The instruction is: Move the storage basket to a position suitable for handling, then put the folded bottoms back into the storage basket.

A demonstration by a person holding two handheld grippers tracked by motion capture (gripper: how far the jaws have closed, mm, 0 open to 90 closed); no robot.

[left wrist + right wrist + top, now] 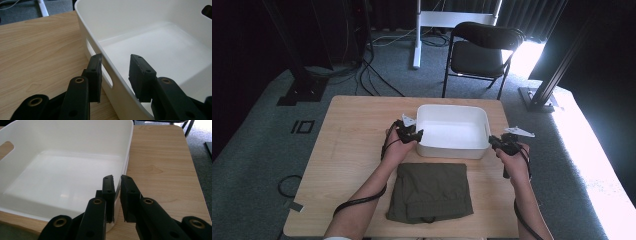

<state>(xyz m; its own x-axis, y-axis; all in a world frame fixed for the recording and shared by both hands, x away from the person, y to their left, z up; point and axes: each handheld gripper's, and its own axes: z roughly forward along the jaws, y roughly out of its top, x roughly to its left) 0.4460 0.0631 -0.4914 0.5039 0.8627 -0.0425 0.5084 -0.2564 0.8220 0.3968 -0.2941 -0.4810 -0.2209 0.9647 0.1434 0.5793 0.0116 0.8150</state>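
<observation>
The high camera sits above my side of the bench (347,130), looking forward and down, far enough to take in floor and a folding chair (482,50) in the upper frame. Each gripper camera rides close behind my fingers (95,75), looking along them. All three share the white bin (452,131) (150,37) (67,157).

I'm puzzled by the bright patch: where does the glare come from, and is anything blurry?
High view: daylight past the chair washes out the floor at right. Left gripper view: the jaws look soft up close, the white bin sharper. Right gripper view: a pale sheen lies on the bin's floor.
</observation>
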